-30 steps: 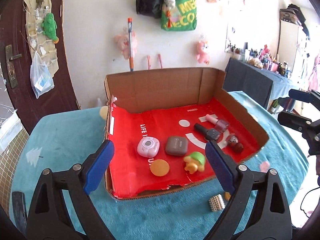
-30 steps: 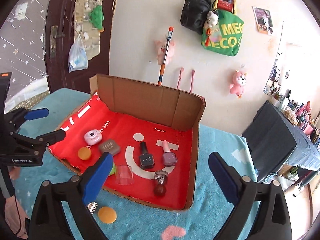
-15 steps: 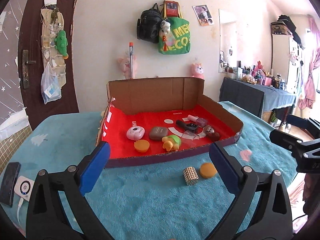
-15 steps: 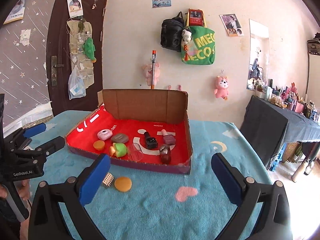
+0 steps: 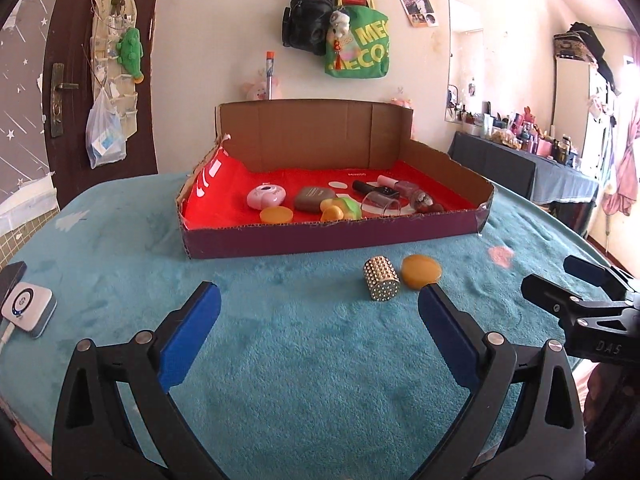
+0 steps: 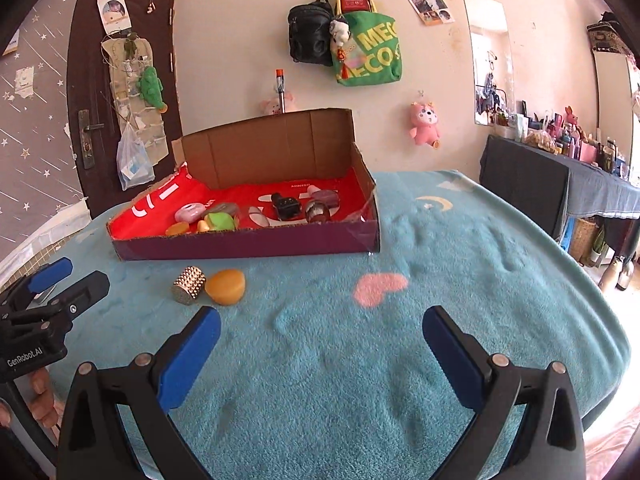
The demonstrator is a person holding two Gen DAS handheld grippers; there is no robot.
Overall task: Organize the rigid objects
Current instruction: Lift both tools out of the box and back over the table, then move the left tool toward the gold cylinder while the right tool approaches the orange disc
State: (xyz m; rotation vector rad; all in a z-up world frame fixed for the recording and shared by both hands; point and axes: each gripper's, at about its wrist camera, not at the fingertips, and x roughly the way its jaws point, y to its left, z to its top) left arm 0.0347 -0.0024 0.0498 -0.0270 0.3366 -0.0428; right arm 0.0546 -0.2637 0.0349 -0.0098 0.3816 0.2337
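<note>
Teal plush cloth (image 5: 312, 344) is spread over the tabletop; on it a cardboard tray (image 5: 328, 238) with a red lining is set toward the far side. Inside the tray a pink round case (image 5: 266, 196), a grey case (image 5: 314, 199), an orange disc (image 5: 276, 214), a green and yellow toy (image 5: 340, 208), a clear cup (image 5: 378, 204) lying on its side and some nail polish bottles (image 5: 384, 188) are seen. Outside, near the tray's front wall, a studded gold cylinder (image 5: 381, 284) is stood just beside a second orange disc (image 5: 421, 271). The left gripper (image 5: 318, 320) is held low over the cloth, its fingers (image 5: 188, 340) having just been spread wide with nothing between them; the right gripper (image 6: 320, 340) is likewise held wide apart and empty. A white charger (image 5: 26, 312) is seen at the left edge.
</note>
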